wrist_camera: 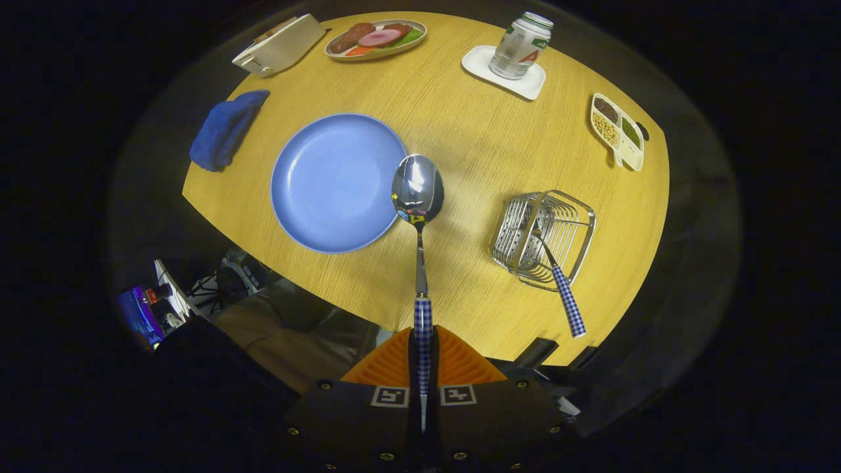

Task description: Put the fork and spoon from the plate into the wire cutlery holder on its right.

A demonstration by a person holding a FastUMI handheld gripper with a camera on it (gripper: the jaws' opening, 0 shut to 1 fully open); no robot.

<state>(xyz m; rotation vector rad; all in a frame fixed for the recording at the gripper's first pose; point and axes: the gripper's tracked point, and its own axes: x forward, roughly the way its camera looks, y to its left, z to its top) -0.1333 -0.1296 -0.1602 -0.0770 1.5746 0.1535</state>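
1. Here the gripper (pixel 423 358) has its two orange fingers (pixel 387 364) pressed together on the checked blue-and-white handle of the spoon (pixel 418 192), which sticks straight out ahead of them, bowl at the far end, raised above the table (pixel 473 138).
2. Taking the wire cutlery holder (pixel 544 238) as the landmark: the spoon's bowl hangs to its left, roughly level with it, over the right rim of the blue plate (pixel 335 182). The plate itself lies bare, well to the holder's left.
3. The fork (pixel 558 279) already sits in the holder, tines down inside the wires, its checked handle leaning out over the holder's near edge toward the gripper. So, by my reading, half the task is done and the spoon is in transit.
4. To do this step well, I would carry the spoon rightward until its bowl is above the holder's open top, then tip the bowl downward so it enters first.
5. Aim for the part of the opening away from the fork's handle; striking that handle could tip the light wire frame or knock the fork out.
6. Let go only once the bowl rests on the holder's bottom, so the spoon leans on the wires rather than dropping.
7. Beyond the holder stand a can (pixel 522 46) on a white coaster and a divided snack dish (pixel 617 130), both well apart from the path.
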